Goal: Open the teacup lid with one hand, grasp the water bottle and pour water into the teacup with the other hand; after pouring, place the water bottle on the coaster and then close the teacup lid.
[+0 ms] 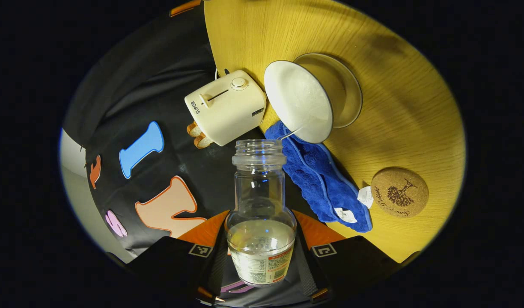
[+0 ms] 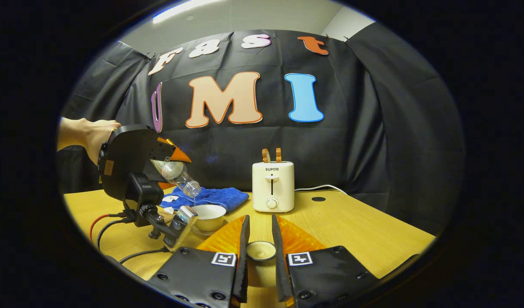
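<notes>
The left gripper's (image 1: 261, 252) fingers (image 1: 204, 248) are closed on the lower body of a clear water bottle (image 1: 260, 214), one on each side, pressing on it. In the left gripper view the bottle is uncapped and part full of water, its open mouth pointing toward a white teacup (image 1: 302, 100) on a glass saucer (image 1: 345, 87).

In the right gripper view this same left gripper (image 2: 170, 164), held by a hand (image 2: 90, 134), tips the bottle (image 2: 180, 175) mouth-down over the cup (image 2: 208, 216), and a thin stream of water runs from the mouth into it. The cup sits on its saucer toward the left side of the wooden worktop (image 2: 352, 226).

The right gripper's (image 2: 260, 252) fingers (image 2: 244, 256) are drawn close on either side of the small round teacup lid (image 2: 261, 251), held above the worktop near its front edge; whether both truly press on it I cannot tell.

A blue towel (image 2: 210, 197) lies behind the cup, near the worktop's back edge. A cream toaster (image 2: 272, 186) with two slices of toast (image 2: 272, 155) standing up in it sits just beside the towel, at the back edge. In the left gripper view a round cork coaster (image 1: 400, 192) lies bare on the worktop (image 1: 394, 119), just beside the towel's (image 1: 317, 179) tagged end and well apart from the cup.
</notes>
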Action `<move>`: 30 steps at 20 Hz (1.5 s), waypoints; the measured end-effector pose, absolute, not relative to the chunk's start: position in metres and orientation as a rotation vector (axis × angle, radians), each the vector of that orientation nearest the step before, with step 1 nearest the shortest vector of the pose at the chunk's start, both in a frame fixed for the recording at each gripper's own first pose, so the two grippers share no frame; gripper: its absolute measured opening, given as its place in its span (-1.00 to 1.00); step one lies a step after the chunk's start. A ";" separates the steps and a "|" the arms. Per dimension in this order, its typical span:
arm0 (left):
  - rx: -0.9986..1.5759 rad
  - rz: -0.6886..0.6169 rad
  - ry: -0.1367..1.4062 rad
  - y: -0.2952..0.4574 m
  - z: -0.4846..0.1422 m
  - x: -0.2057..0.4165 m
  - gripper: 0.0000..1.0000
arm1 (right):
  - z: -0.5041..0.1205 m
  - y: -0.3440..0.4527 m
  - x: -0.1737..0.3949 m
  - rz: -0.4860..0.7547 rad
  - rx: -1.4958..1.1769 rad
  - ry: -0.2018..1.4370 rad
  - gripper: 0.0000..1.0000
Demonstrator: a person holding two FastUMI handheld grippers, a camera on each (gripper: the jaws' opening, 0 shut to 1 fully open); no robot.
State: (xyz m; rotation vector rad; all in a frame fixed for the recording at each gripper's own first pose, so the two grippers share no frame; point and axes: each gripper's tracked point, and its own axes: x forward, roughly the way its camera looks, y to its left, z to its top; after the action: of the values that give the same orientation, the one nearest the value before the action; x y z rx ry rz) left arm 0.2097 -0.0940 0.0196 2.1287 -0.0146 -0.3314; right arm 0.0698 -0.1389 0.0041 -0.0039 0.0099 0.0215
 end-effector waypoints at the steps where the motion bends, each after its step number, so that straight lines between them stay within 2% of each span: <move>1: 2.132 -0.331 -0.019 -0.095 0.020 0.209 0.37 | 0.004 -0.139 0.069 0.022 -0.004 0.010 -0.40; 9: 2.099 -0.338 -0.020 -0.096 0.020 0.210 0.35 | 0.004 -0.139 0.069 0.021 -0.004 0.010 -0.41; 13: 1.924 -0.360 -0.003 -0.096 0.015 0.211 0.36 | 0.005 -0.141 0.069 0.014 -0.004 0.011 -0.40; 16: 1.665 -0.387 0.023 -0.094 0.010 0.208 0.36 | 0.005 -0.141 0.069 0.013 -0.005 0.011 -0.40; 20: 1.107 -0.405 0.070 -0.097 0.007 0.210 0.34 | 0.005 -0.141 0.069 0.013 -0.006 0.010 -0.40; 26: 0.409 -0.268 -0.009 -0.100 0.010 0.210 0.34 | 0.005 -0.141 0.069 0.011 -0.005 0.011 -0.41; 30: 0.101 -0.195 -0.033 -0.102 0.010 0.210 0.34 | 0.005 -0.141 0.068 0.011 -0.005 0.011 -0.40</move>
State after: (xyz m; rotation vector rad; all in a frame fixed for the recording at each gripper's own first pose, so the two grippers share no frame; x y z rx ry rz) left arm 0.2101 -0.1016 0.0097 0.1008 -0.0328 -0.1955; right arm 0.0684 -0.1409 0.0055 -0.0053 0.0114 0.0106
